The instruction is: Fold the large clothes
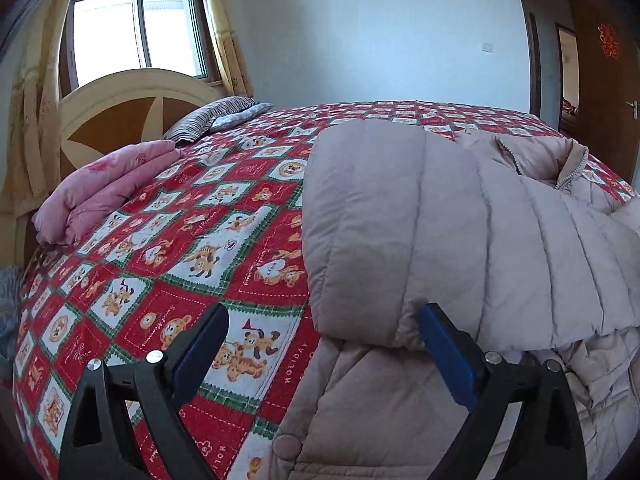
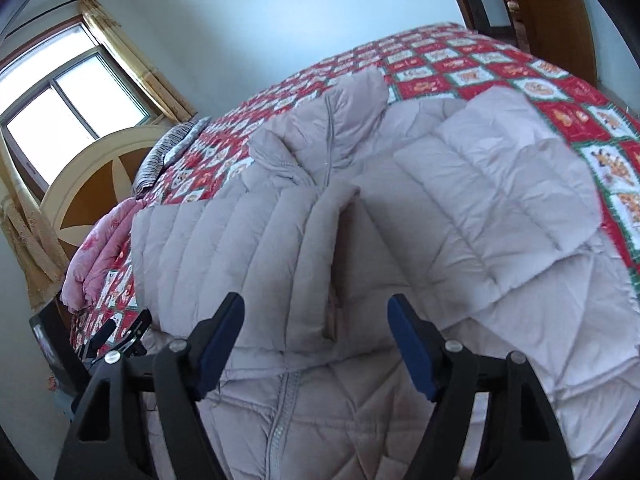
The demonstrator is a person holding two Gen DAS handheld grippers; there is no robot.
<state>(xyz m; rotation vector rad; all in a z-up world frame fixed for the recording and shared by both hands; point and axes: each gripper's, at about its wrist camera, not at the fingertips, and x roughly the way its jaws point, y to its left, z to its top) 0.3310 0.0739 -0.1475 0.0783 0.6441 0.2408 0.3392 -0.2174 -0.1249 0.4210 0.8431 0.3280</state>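
The bed [image 1: 192, 240], under a red, white and green bear-print cover, fills the space ahead of both hand-held grippers. A beige puffer coat [image 1: 460, 220] lies on it. From the right wrist view it spreads directly in front of and beneath the right hand-held gripper [image 2: 316, 316], both sleeves folded in across the body, collar at the far end, zipper running back under the fingers. From the left wrist view the coat sits ahead and to the right of the left hand-held gripper [image 1: 322, 324]; one folded sleeve ends just at its right fingertip, apparently touching it. Both hand-held grippers are spread wide, holding nothing. A folded pink quilt [image 1: 104, 188] lies far ahead and left of the left hand-held gripper, near the headboard [image 1: 120, 112], with a striped pillow [image 1: 216, 116] beyond it. Behind the headboard is a window [image 1: 136, 28] with yellow curtains; a wooden door [image 1: 608, 92] stands far right.
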